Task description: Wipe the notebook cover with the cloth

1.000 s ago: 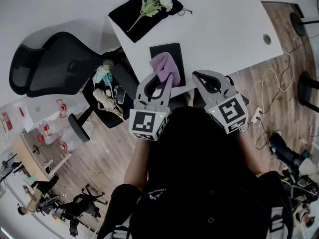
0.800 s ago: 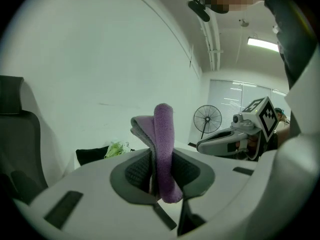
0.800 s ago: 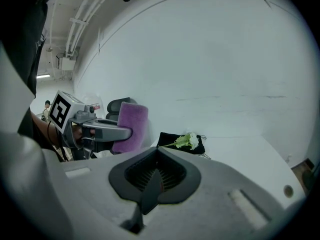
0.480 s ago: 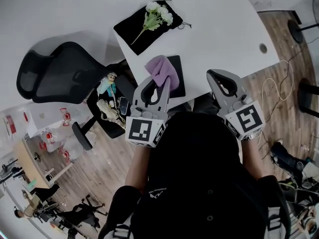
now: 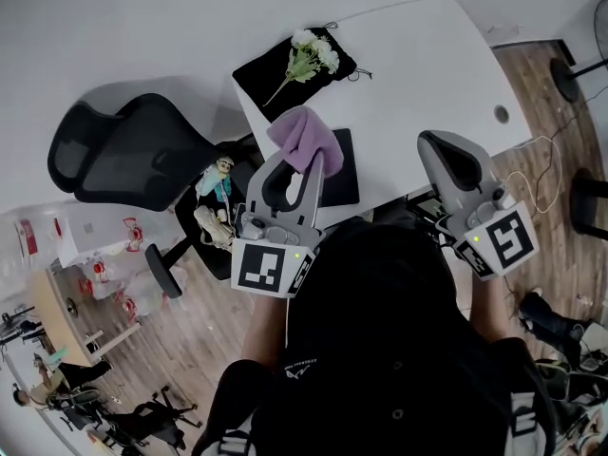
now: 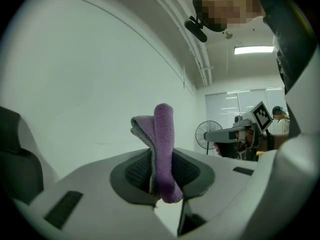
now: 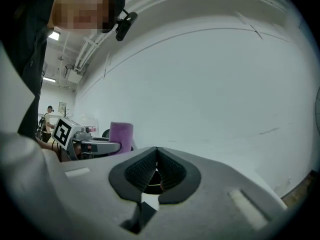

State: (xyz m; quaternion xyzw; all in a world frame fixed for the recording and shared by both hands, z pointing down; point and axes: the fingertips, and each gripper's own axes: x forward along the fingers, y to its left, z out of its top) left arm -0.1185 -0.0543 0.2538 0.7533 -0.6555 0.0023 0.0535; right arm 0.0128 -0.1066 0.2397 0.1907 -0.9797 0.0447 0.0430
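In the head view a black notebook [image 5: 344, 171] lies near the front edge of the white table [image 5: 427, 65]. My left gripper [image 5: 302, 166] is held up over the notebook's left edge, shut on a purple cloth [image 5: 304, 136] that sticks up between the jaws. In the left gripper view the cloth [image 6: 163, 144] stands folded in my left gripper [image 6: 161, 186], which points at the wall. My right gripper [image 5: 446, 147] is off to the right, jaws shut with nothing in them. In the right gripper view my right gripper [image 7: 156, 170] has its pads touching.
White flowers [image 5: 309, 55] lie on a black cloth at the table's far left corner. A cable hole [image 5: 501, 114] is at the table's right. A black office chair [image 5: 123, 150] and a seat with small figures [image 5: 217, 193] stand left of the table. Cables lie on the wooden floor at right.
Both grippers have tilted upward and spread apart. The left one carried the cloth up and left off the notebook's middle; the right one swung out to the right.
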